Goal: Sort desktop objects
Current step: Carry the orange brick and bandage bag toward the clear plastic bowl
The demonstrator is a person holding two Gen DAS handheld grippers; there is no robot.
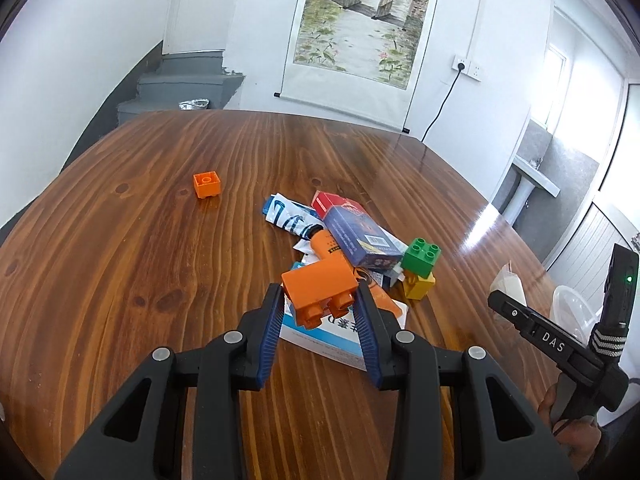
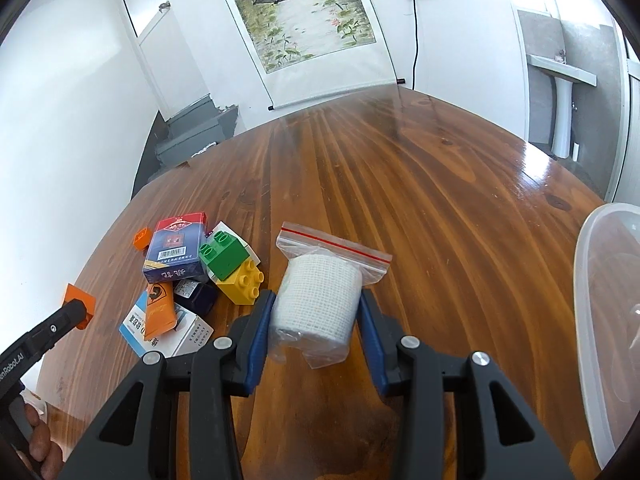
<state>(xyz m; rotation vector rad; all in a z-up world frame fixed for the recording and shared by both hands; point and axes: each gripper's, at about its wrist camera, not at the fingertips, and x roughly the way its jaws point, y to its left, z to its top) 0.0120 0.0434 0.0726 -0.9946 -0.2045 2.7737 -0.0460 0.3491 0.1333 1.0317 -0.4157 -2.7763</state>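
An orange block [image 1: 320, 292] is clamped between the left gripper [image 1: 319, 300] fingers above the pile of boxes [image 1: 360, 236] and bricks on the wooden table [image 1: 160, 240], while the right gripper [image 2: 316, 312] squeezes a bagged gauze roll [image 2: 320, 300] beside a clear plastic tub [image 2: 600, 320].

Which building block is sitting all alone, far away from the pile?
The small orange block. It sits by itself on the bare wooden table, while the green block and yellow block are stacked together in the pile.
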